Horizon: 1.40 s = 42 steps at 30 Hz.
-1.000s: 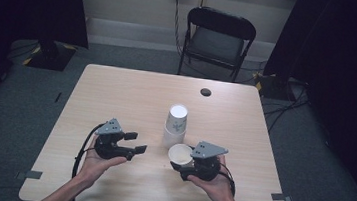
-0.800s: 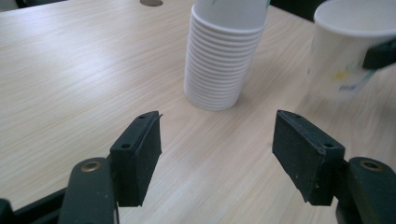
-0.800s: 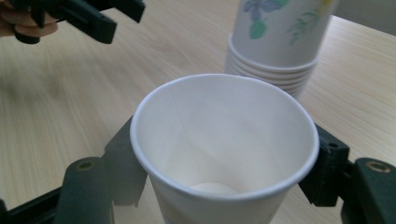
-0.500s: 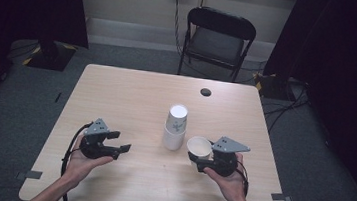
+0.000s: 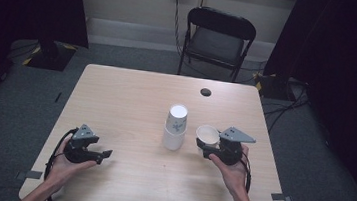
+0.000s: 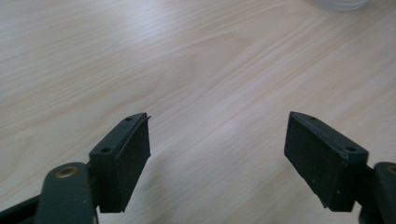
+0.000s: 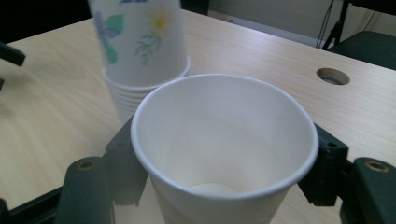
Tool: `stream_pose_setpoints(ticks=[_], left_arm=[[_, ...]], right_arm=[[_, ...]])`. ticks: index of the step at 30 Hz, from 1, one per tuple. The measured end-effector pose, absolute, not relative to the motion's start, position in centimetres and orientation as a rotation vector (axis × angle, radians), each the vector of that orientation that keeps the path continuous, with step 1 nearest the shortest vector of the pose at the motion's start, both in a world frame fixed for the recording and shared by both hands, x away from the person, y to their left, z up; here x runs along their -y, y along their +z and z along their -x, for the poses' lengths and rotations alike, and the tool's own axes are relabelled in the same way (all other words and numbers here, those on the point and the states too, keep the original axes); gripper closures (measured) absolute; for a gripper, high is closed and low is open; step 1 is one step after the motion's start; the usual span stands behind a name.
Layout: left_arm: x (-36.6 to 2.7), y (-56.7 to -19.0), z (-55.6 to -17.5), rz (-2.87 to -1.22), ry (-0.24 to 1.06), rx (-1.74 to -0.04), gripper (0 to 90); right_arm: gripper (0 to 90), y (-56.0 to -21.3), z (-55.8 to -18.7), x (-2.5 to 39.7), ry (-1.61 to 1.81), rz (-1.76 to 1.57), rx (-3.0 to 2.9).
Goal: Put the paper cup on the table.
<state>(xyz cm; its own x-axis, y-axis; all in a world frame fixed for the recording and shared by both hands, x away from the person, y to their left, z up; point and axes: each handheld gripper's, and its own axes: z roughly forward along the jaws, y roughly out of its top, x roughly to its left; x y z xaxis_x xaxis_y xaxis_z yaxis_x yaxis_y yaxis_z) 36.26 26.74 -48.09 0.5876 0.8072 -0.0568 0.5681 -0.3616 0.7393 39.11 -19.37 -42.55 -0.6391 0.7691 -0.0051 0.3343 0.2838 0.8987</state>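
Observation:
A stack of upside-down paper cups (image 5: 175, 127) with a flower print stands near the middle of the wooden table (image 5: 131, 100). Just right of it my right gripper (image 5: 209, 145) is shut on a single white paper cup (image 5: 208, 134), held upright with its mouth open upward. In the right gripper view that paper cup (image 7: 224, 144) sits between the jaws, with the cup stack (image 7: 140, 51) close behind it. My left gripper (image 5: 104, 155) is at the front left of the table, open, nothing between its jaws. The left gripper view has the left gripper (image 6: 217, 156) over bare tabletop.
A round cable hole (image 5: 206, 92) lies in the table's far right part. A black folding chair (image 5: 216, 39) stands beyond the far edge. Cables trail from both grippers toward the near edge. The cup stack's base (image 6: 336, 4) peeks in at the top of the left gripper view.
My right gripper carried the single cup to the right, away from the stack. My left gripper drew back toward the front left of the table.

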Motion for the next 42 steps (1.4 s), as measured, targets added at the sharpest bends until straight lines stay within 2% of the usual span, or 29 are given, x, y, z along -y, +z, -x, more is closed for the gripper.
stream_pose_setpoints(ticks=[7, 21, 37, 42], left_arm=[[-26.7, -49.4, -36.8, -2.154, 0.424, -1.084, 19.1], [-25.9, -50.1, -36.4, -2.098, 0.481, -1.087, 12.6], [-25.5, -50.1, -36.7, -2.106, 0.471, -1.095, 7.6], [-25.5, -50.1, -36.8, -2.119, 0.475, -1.088, 6.5]], right_arm=[[30.1, -44.1, -41.4, 19.7, 1.274, -1.059, -2.096], [29.1, -46.0, -46.1, 19.5, 1.197, -1.150, -2.051], [24.6, -47.5, -45.3, 20.2, 1.181, -1.205, -2.100], [18.3, -47.5, -45.3, 20.2, 1.189, -1.224, -2.096]])
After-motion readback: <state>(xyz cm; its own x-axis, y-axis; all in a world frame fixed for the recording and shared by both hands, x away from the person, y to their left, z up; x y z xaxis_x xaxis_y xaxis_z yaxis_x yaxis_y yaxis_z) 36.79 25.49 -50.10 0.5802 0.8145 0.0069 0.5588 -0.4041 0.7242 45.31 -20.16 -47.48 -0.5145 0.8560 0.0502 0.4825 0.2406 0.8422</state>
